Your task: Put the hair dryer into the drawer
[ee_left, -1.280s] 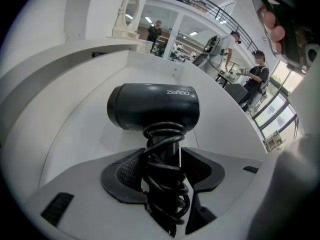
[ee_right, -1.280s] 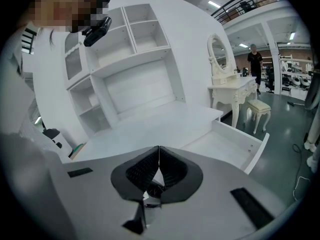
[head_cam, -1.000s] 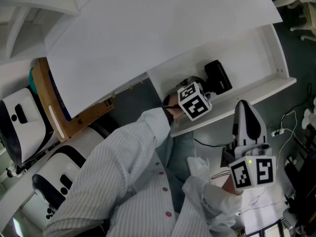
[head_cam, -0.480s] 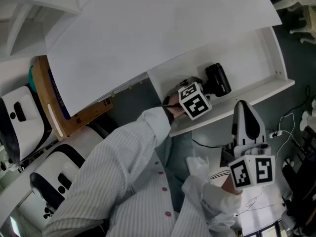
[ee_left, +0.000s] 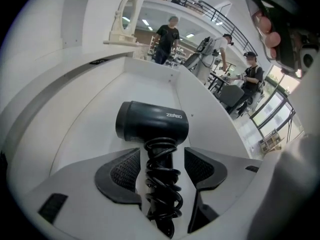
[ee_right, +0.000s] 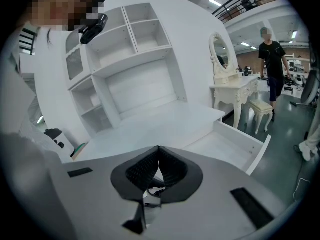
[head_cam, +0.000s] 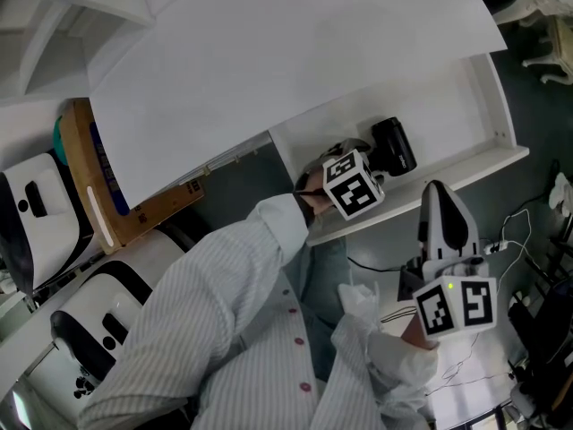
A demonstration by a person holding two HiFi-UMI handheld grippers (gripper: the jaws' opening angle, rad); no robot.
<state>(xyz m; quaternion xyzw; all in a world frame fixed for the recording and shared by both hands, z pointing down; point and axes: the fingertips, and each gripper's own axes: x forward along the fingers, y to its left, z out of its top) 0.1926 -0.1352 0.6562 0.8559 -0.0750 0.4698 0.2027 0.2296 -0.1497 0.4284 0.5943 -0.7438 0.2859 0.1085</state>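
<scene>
In the drawer (ee_left: 100,109) the dryer (ee_left: 152,124) lies, cord-wound handle between the left gripper's (ee_left: 161,164) jaws, just opening, pads clear of it; right gripper (ee_right: 159,166) closed, empty; probably light, rigid, slick-shelled, so take the handle, though the springy coils may squirm.

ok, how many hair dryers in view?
1. The black hair dryer lies in the open white drawer, its cord-wrapped handle between the jaws of the left gripper, which have just been opening and stand clear of it. The desktop overhangs the drawer's rear, so another could be hidden.
</scene>
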